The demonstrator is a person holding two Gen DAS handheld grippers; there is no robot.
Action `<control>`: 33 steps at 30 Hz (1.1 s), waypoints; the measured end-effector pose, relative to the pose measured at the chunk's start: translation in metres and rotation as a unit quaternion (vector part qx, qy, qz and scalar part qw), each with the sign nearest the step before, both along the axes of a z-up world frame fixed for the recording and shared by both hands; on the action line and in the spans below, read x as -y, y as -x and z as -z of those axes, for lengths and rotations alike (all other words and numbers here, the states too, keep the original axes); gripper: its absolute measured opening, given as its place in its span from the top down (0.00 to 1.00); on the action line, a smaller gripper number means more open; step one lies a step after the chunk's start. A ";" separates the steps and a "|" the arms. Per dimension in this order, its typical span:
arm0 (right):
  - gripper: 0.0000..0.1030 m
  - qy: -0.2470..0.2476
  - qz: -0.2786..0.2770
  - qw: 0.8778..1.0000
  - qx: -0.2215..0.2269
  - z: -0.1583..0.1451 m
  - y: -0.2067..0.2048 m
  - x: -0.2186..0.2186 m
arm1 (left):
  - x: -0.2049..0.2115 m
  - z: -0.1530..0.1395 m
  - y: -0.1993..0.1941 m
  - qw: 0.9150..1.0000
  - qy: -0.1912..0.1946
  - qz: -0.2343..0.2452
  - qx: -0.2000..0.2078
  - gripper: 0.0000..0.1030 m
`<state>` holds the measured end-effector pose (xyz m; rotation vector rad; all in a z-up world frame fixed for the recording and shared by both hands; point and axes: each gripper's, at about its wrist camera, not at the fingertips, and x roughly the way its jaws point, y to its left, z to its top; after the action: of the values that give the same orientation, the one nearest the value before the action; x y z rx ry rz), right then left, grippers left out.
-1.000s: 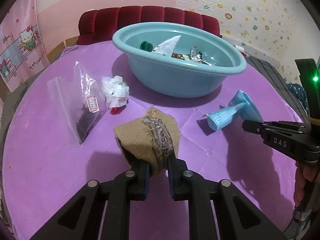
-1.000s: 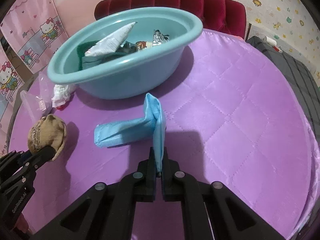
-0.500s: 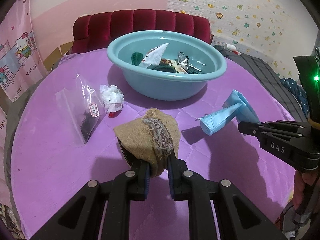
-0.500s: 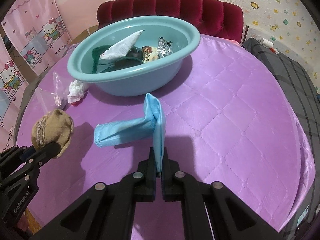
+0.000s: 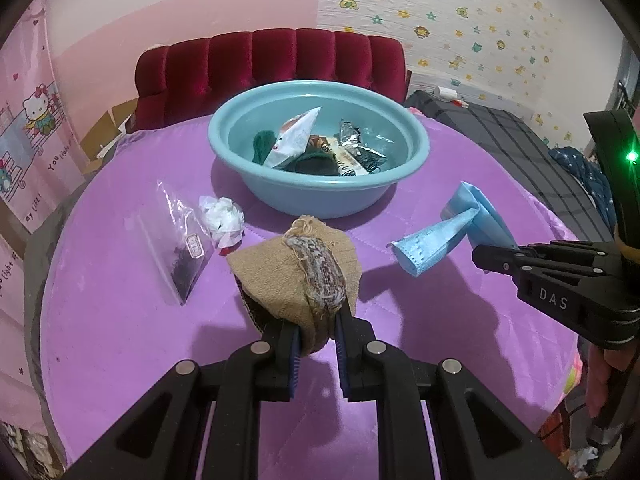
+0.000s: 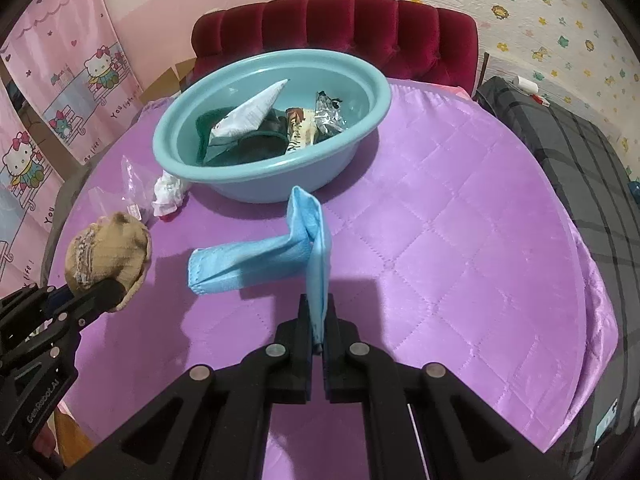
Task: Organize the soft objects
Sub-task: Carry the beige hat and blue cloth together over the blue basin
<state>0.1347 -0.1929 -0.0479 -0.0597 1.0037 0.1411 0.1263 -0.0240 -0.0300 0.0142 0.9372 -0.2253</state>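
From my left wrist camera, the left gripper (image 5: 316, 338) pinches a tan knitted pouch with a frayed patterned trim (image 5: 296, 272), which stands up out of the jaws, lifted clear of the quilted purple satin tablecloth (image 5: 120, 312). Beyond it sits a round light-blue plastic basin (image 5: 320, 196) holding a white printed packet, dark green cloth and foil wrappers. To the left of the basin I see a crumpled white plastic scrap (image 5: 222, 220) and, just beside that, a clear zip bag with dark contents (image 5: 182, 246), both lying on the cloth. On the right edge the right gripper (image 5: 486, 258) comes in from the side, its jaws pressed together on a light-blue folded face mask (image 5: 452, 236) that hangs above the cloth over its own shadow. A red tufted velvet sofa back (image 5: 272, 64) stands behind the table.

From my right wrist camera, the right gripper (image 6: 318, 322) is clamped on one end of the mask (image 6: 288, 252); the rest bends away to the left, off the cloth. The basin (image 6: 260, 186) is just beyond it. At lower left the left gripper (image 6: 106, 290) holds the pouch (image 6: 110, 254) aloft, near the zip bag (image 6: 128, 196) and white scrap (image 6: 168, 194)
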 end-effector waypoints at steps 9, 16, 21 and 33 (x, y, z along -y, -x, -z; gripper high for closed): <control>0.98 -0.007 0.005 1.000 0.004 -0.022 -0.005 0.001 | 0.002 -0.022 -0.004 1.000 0.009 0.017 0.009 0.85; 0.98 -0.011 0.000 1.000 0.012 -0.040 -0.014 -0.002 | 0.005 -0.037 -0.011 0.999 0.013 0.025 0.020 0.85; 0.98 -0.017 -0.002 1.000 0.018 -0.051 -0.024 -0.005 | 0.008 -0.045 -0.021 0.999 0.011 0.031 0.025 0.85; 0.98 -0.026 -0.008 0.999 0.019 -0.070 -0.062 -0.010 | 0.012 -0.056 -0.057 0.999 0.011 0.036 0.036 0.85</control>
<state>0.1969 -0.1828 0.0226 -0.0221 0.9612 0.1808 0.1829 -0.0363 0.0257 0.0348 0.8639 -0.2996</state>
